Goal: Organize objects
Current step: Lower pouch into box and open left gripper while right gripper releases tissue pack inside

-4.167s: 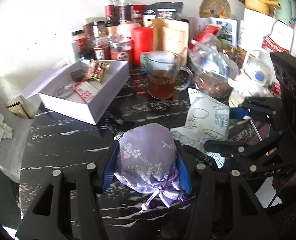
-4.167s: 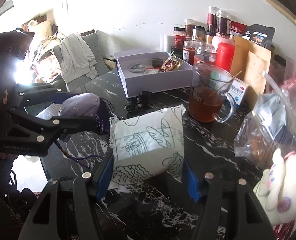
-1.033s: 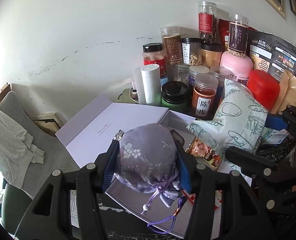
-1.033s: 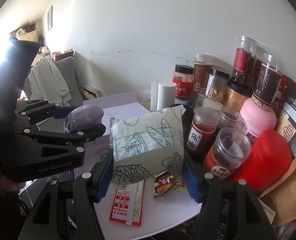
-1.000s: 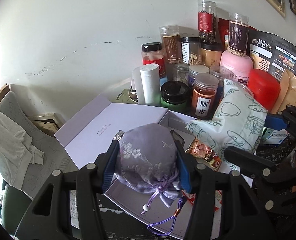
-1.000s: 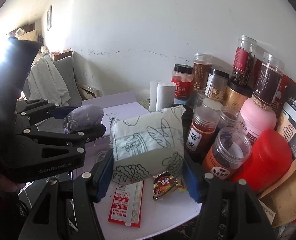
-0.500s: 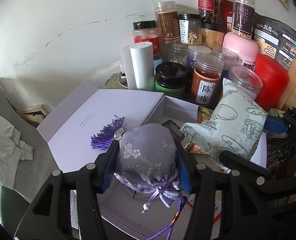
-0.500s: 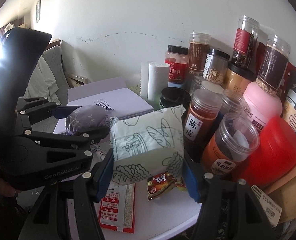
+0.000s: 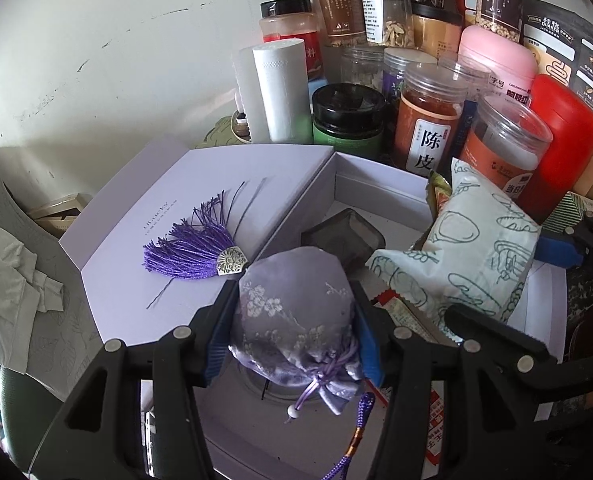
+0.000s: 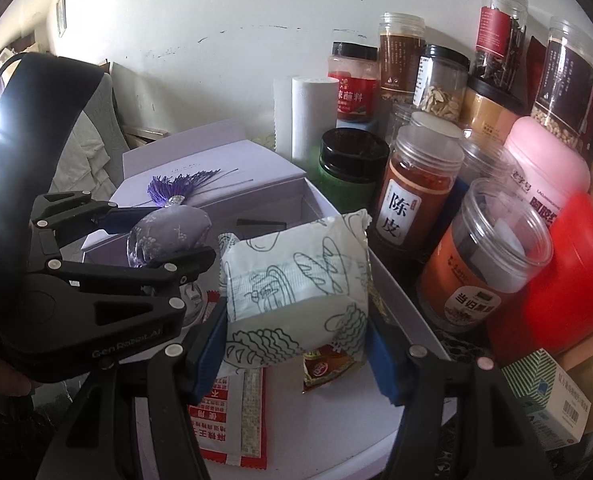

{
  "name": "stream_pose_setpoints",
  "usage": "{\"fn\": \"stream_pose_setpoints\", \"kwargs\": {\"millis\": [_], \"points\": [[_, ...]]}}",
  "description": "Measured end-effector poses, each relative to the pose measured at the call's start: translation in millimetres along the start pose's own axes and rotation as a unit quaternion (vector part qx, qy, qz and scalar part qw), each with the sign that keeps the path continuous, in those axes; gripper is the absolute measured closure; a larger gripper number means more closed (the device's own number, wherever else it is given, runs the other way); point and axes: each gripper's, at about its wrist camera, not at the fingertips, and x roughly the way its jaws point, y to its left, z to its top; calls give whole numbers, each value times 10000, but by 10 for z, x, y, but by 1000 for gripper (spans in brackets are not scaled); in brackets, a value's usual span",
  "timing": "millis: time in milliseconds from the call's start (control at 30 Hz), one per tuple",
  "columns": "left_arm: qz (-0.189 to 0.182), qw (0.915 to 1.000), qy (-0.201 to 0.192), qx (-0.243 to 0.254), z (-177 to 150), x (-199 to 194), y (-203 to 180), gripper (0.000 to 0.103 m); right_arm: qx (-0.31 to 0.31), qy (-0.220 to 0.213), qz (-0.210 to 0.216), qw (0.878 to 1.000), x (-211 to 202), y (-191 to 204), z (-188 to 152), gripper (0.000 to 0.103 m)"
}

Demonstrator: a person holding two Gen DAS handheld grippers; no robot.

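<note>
My left gripper is shut on a lilac embroidered pouch and holds it low over the open white box. The pouch's purple tassel lies on the box's opened lid. My right gripper is shut on a white printed snack packet, held over the box's right side. The packet shows at right in the left wrist view; the pouch shows at left in the right wrist view. Red sachets and a small snack wrapper lie in the box.
Several jars stand tight behind the box: an orange-filled jar, a black-lidded green jar, a white roll, a pink tub, a red canister. A grey chair with cloth is left. A small carton lies right.
Both grippers have dropped closer to the box and moved forward. The tassel has spread out on the lid. Both grips are unchanged.
</note>
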Motion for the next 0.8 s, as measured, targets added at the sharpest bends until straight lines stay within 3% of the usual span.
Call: {"fn": "stream_pose_setpoints", "kwargs": {"millis": [133,333,800], "points": [[13,10000,46,61,-12,21,-31,51,-11,68,3,10000,39,-14,-20,40],[-194,9987,456,-83,-92,245,8,51,-107,152,-26,9998,88,27,-38,39],[-194,9986,483,-109,-145,293,17,50,-19,357,207,9991,124,43,-76,38]]}}
